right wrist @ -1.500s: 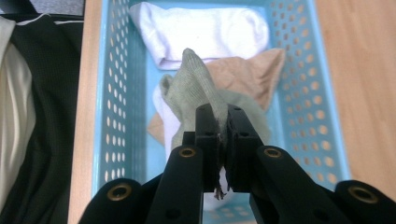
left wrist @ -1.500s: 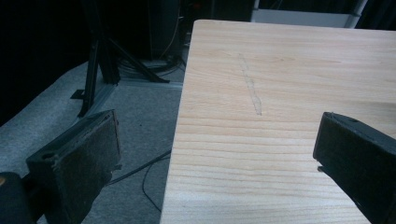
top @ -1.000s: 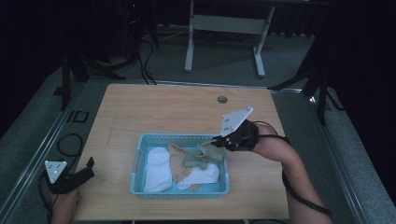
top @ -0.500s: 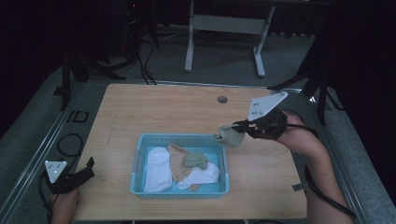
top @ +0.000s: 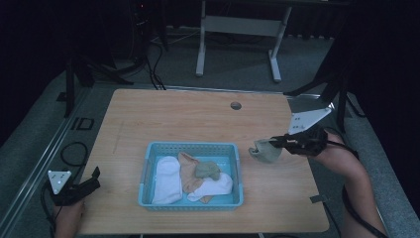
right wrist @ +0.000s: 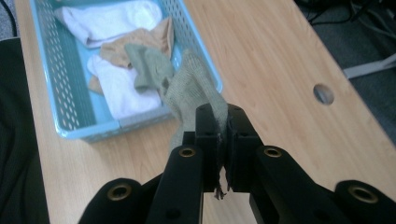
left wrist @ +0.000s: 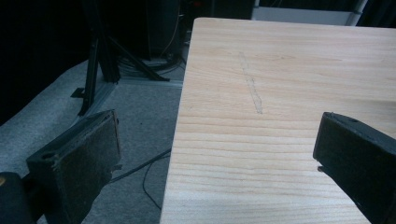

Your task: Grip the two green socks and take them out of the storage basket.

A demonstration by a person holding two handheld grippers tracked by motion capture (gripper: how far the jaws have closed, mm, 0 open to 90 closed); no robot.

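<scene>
Right tool (top: 275, 145) clamped on a grey-green sock (top: 265, 150); sock hangs above bare desk (top: 188, 119), just right of the blue basket (top: 146, 163), clear of its rim. Basket holds two white socks, a tan one (top: 187, 166) and a second grey-green sock (top: 208, 170). Left tool (top: 94, 176) jaws stand apart, nothing between them, at the desk's near left edge

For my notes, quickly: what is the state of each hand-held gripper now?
Left hand-held gripper: open, holding nothing.
Right hand-held gripper: closed on a green sock.
</scene>
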